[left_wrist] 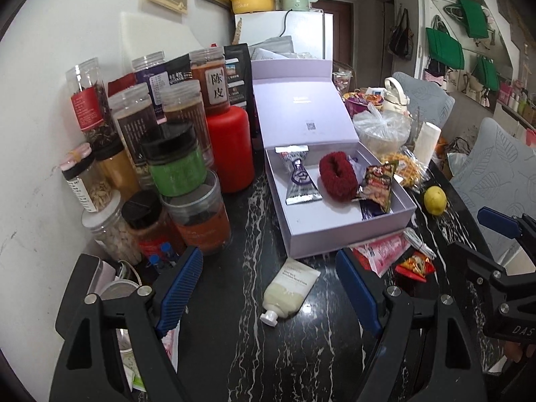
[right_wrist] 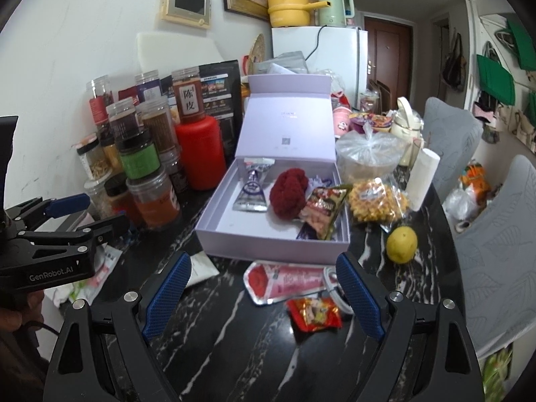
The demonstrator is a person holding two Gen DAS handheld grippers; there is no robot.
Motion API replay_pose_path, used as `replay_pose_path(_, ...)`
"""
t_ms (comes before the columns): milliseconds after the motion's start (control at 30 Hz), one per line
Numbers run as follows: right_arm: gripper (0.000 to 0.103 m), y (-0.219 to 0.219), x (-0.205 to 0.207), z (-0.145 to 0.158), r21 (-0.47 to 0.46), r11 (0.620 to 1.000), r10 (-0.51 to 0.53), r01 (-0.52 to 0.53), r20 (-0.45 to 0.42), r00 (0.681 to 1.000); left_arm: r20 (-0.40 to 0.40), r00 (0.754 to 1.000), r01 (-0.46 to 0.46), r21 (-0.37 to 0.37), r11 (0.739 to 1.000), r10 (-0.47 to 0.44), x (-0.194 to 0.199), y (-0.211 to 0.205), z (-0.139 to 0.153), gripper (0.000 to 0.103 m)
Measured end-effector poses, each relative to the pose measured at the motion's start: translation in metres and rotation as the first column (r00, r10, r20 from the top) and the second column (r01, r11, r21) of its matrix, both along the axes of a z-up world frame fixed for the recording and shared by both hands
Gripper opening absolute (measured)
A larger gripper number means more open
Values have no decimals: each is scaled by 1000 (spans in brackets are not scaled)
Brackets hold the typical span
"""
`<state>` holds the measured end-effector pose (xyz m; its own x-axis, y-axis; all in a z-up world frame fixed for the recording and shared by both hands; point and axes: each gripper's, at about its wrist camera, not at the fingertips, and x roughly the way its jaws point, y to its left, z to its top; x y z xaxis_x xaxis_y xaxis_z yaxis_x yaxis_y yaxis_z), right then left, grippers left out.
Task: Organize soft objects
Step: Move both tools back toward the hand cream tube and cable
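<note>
Risk lies chiefly in crowding; the left claw (left_wrist: 269, 288) hangs released over the cream tube (left_wrist: 290, 290), which lies flat on the dark bench (left_wrist: 234, 351) with nothing between the pads; a careless closing could squeeze the soft tube near its cap or push it along the slick surface instead of lifting it. The right claw (right_wrist: 263, 296) is likewise released and empty, poised above the pink sachet (right_wrist: 284, 281) and the small red packet (right_wrist: 315, 313); these two overlap beside a white cable (right_wrist: 333, 284), so a grasp might take two things at once or snag the cable. The open lilac box (right_wrist: 268, 244) already holds a silver pouch (right_wrist: 252, 191), a dark red fluffy scrunchie (right_wrist: 288, 194) and a snack bag (right_wrist: 323, 209); its near wall stands between both claws and the free floor inside, and could be knocked or tipped. Stacked jars (left_wrist: 182, 167) crowd the left side, near the left claw; a sideways swing could topple them. A lemon (right_wrist: 402, 244) to the right could roll if nudged; a wrapped waffle pack (right_wrist: 378, 201) lies just beside the box.
</note>
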<state>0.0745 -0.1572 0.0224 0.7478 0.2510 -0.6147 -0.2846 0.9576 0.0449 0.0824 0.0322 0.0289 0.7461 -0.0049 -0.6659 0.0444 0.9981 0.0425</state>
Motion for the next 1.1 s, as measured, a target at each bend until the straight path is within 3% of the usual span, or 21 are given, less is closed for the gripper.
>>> replay_pose_path(433, 89, -16, -20, -43, 39, 998, -47, 48, -44, 998, -66, 990, 124, 18, 992, -123, -14, -18, -42, 82)
replay_pose_path(700, 89, -31, -33, -68, 21, 993, -119, 120, -51, 992, -86, 986, 147, 13, 989, -145, -21, -18, -65, 82)
replay_pose_path(1100, 89, -36, -26, -106, 37, 990, -133, 140, -149, 980, -172, 970, 165, -45, 985, -170, -5, -12, -107, 82)
